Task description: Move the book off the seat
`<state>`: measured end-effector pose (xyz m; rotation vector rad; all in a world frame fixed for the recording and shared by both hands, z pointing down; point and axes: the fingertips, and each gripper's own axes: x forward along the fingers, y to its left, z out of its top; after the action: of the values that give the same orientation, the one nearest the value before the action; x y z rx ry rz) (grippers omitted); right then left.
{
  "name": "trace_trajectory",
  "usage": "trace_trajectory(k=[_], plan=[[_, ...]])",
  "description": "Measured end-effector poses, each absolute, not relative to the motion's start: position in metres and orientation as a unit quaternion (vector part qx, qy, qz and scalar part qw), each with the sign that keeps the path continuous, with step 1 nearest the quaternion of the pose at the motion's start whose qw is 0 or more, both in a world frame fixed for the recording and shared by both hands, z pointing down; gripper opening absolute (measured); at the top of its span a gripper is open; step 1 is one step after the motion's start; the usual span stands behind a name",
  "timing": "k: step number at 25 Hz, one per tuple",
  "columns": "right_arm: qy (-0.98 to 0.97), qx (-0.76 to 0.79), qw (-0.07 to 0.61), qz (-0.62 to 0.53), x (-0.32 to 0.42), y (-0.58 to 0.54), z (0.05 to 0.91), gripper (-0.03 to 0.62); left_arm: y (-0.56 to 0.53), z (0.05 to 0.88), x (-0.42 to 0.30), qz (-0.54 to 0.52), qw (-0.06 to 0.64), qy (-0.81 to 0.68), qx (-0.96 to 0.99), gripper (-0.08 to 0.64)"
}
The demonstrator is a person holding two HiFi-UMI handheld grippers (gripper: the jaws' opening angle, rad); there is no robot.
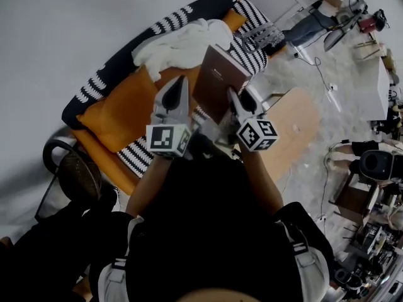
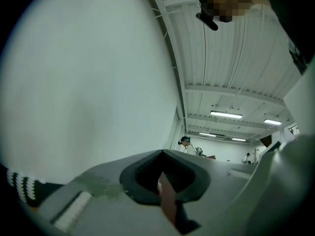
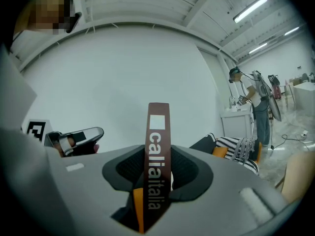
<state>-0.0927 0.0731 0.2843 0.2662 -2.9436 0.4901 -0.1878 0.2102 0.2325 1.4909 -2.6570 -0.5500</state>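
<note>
Right gripper view has the right gripper (image 3: 157, 178) clamped on the book (image 3: 158, 127). Its dark ribbed pads press both faces, with the jaws about half apart, and the brown spine with white lettering stands upright at 12 o'clock between them. The left gripper (image 3: 74, 139) shows at 9 o'clock, partly cut off by the grey gripper body. In the left gripper view, the left gripper (image 2: 165, 181) is closed on a thin brown sliver of the book (image 2: 168, 203). The cover cannot be seen there, and most of that view is blank wall and ribbed ceiling. In the head view the hard rectangular book (image 1: 217, 77) is held tilted in the air at 12 o'clock from both grippers, above the seat (image 1: 113, 162). Its lower corner is hidden behind the jaws. The seat carries a soft orange cushion (image 1: 116, 112), a black-and-white striped knit throw (image 1: 167, 22) and a crumpled white cloth (image 1: 182, 43). A rounded wooden table (image 1: 293, 121) lies at 3 o'clock.
</note>
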Motion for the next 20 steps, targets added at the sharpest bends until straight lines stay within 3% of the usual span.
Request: trace_trajectory(k=[20], plan=[[-0.97, 0.175, 0.055, 0.161, -0.013, 0.047, 0.263, 0.153, 0.18, 0.248, -0.141, -0.19, 0.046, -0.815, 0.545, 0.006]])
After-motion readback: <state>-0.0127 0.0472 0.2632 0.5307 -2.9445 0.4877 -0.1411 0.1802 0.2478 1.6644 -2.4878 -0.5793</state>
